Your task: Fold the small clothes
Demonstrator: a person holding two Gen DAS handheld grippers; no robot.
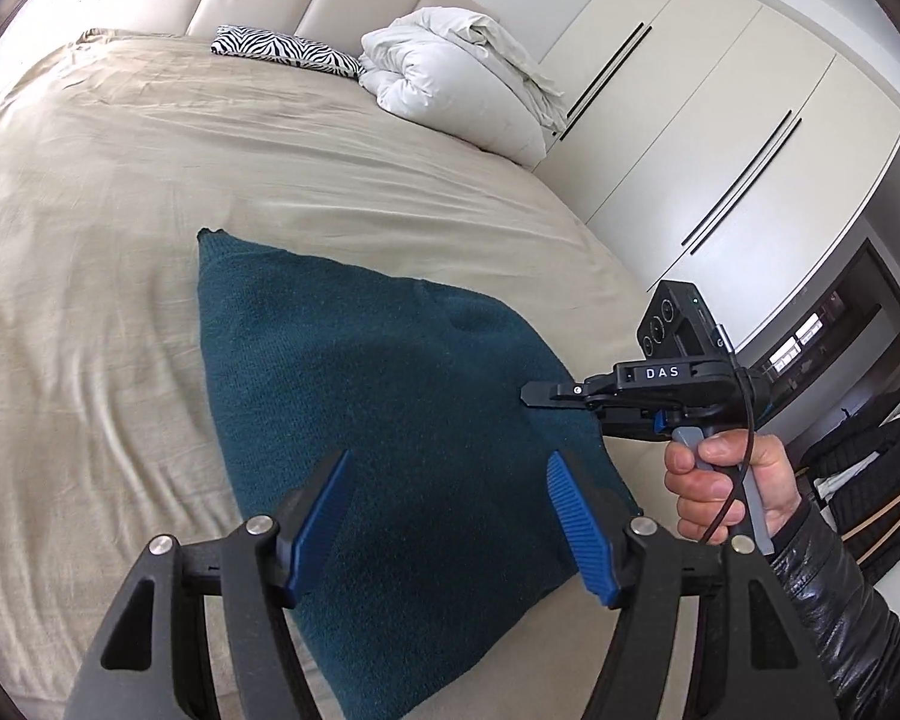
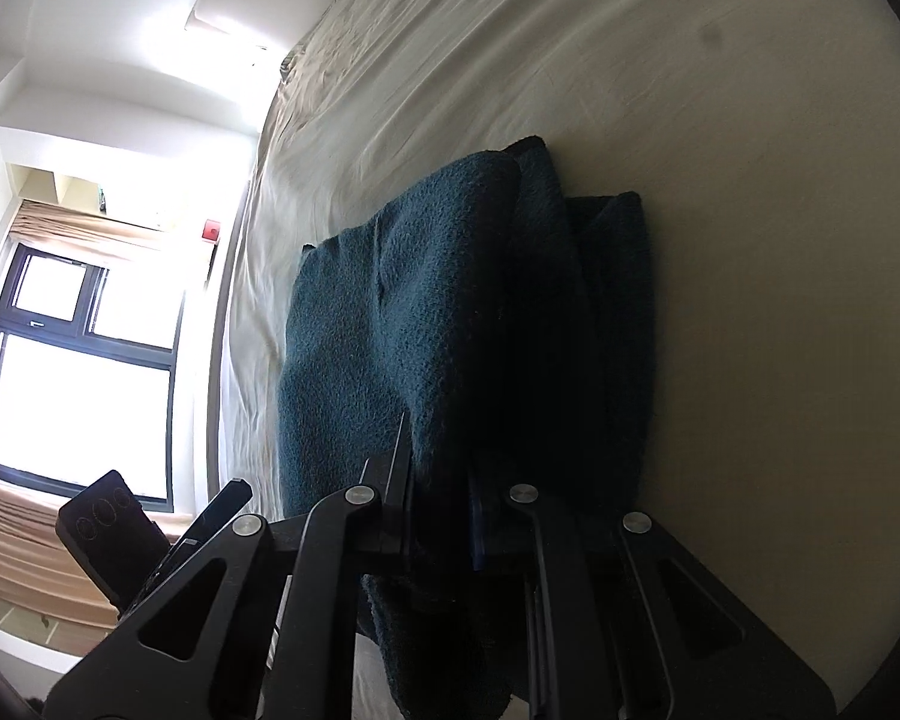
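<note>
Teal knitted garment (image 1: 354, 396) is lying on the beige bed sheet (image 1: 90, 300), near the bed's near right edge, its long axis running from a far corner back toward the person. The right gripper (image 2: 438, 516) is pinching the cloth's right edge, jaws pressed together on it. The left gripper (image 1: 447, 525) is hanging just above the near part, jaws spread and holding nothing. Left of the garment, bare sheet is offering wide room; the white duvet (image 1: 462, 84) and zebra-print pillow (image 1: 282, 51) are sitting well apart at the head.
</note>
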